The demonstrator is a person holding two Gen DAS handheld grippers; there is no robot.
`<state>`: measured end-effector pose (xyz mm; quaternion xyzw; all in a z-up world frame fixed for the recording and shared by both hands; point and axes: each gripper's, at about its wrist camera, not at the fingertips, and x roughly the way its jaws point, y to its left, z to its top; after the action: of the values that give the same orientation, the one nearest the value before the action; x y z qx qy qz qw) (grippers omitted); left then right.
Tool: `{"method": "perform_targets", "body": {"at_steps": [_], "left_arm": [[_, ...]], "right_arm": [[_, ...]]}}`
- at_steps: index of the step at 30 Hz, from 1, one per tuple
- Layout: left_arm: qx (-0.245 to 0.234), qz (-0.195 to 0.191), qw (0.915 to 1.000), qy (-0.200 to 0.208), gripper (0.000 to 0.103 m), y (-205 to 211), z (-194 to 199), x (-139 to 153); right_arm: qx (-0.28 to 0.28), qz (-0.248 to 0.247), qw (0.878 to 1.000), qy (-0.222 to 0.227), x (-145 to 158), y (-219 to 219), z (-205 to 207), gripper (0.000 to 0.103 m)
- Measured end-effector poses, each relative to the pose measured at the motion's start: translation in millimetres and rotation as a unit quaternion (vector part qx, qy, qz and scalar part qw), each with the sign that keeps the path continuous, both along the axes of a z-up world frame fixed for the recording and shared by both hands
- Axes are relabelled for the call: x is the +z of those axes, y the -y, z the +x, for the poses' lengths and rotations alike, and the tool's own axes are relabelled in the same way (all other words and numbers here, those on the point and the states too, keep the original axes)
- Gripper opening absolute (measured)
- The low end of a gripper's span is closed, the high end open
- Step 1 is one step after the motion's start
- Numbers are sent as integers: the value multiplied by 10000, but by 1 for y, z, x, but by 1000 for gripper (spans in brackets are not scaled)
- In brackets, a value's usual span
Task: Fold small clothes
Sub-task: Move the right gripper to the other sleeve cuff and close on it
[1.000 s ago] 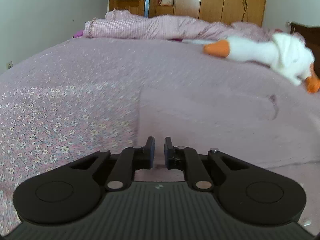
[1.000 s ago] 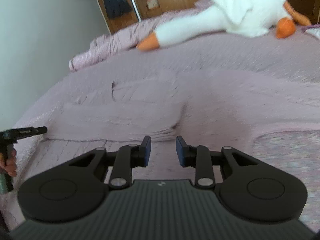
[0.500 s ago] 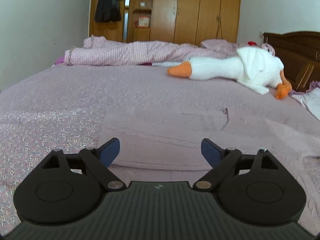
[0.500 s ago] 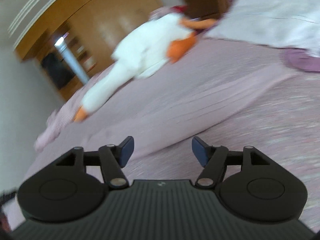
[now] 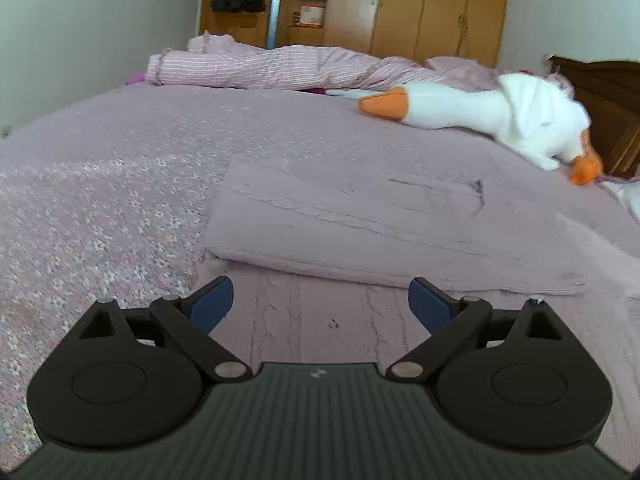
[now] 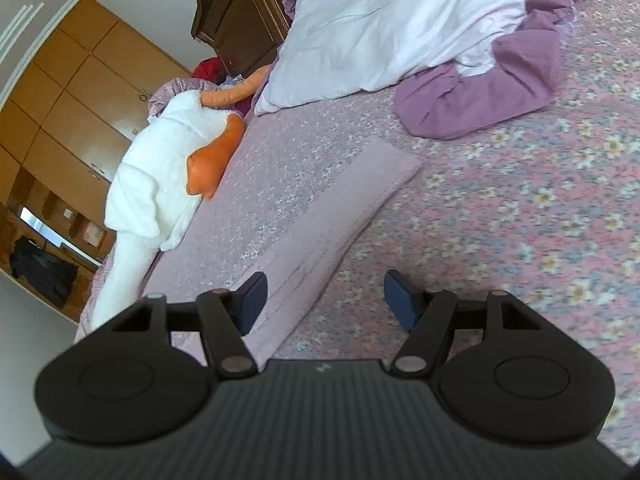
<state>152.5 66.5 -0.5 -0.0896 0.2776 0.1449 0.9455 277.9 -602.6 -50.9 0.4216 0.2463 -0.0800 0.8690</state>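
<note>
Both claws wide apart: left claw level, right claw tilted.

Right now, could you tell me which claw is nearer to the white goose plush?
Probably the right claw: the goose plush lies just ahead to its left. From the left claw, the plush lies beyond the folded garment.

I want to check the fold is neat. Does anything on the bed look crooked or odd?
Mostly neat: the garment lies flat, folded. One odd part: a sleeve sticks out sideways, unfolded. Both tongs are open, holding nothing.
</note>
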Motion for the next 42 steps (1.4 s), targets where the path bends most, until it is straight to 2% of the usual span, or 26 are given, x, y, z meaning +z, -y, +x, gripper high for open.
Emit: {"method": "perform_targets", "body": {"at_steps": [2, 4, 6, 8, 10, 13, 16, 20, 22, 25, 28, 32, 34, 36, 42], "left_arm": [[4, 149, 9999, -68, 98, 5, 6, 1], [-214, 191, 9995, -117, 98, 9, 7, 1], [-403, -44, 9991, -101, 103, 9, 7, 3], [-531, -395, 9978, -32, 103, 8, 5, 7], [-727, -547, 9958, 120, 103, 10, 4, 12], [-751, -197, 9967, 219, 103, 20, 3, 17], [-667, -146, 9975, -169, 103, 23, 13, 16], [-707, -536, 9936, -699, 103, 16, 24, 10], [-758, -665, 9922, -726, 103, 13, 27, 9], [-842, -475, 9942, -464, 103, 12, 25, 10], [-878, -331, 9955, 117, 103, 11, 13, 15], [-1010, -728, 9893, 763, 103, 0, 2, 17], [-910, -688, 9901, 818, 103, -2, 1, 18], [-775, -463, 9926, 813, 103, -4, 2, 18], [-711, -333, 9949, 638, 103, -9, 8, 11]], "right_arm": [[57, -137, 9999, 6, -1, -7, 8, 71], [83, -235, 9997, 14, -1, -5, 18, 71], [97, -253, 9996, 49, -1, -2, 24, 71], [70, -200, 9997, 107, -1, 2, 25, 70], [31, -120, 9998, 167, -3, 6, 27, 69], [19, -91, 9997, 222, -3, 7, 26, 69], [61, -194, 9996, 216, -2, 6, 28, 69], [64, -243, 9994, 249, -2, 8, 34, 70], [19, -242, 9992, 303, -2, 10, 36, 70], [-40, -203, 9990, 388, -5, 17, 38, 69], [-128, -196, 9986, 465, -7, 21, 41, 70], [-129, -446, 9976, 508, -8, 20, 47, 70], [-142, -595, 9967, 533, -10, 19, 50, 70], [-200, -636, 9962, 563, -10, 19, 53, 70], [-344, -251, 9944, 969, -16, 32, 57, 68]]}}
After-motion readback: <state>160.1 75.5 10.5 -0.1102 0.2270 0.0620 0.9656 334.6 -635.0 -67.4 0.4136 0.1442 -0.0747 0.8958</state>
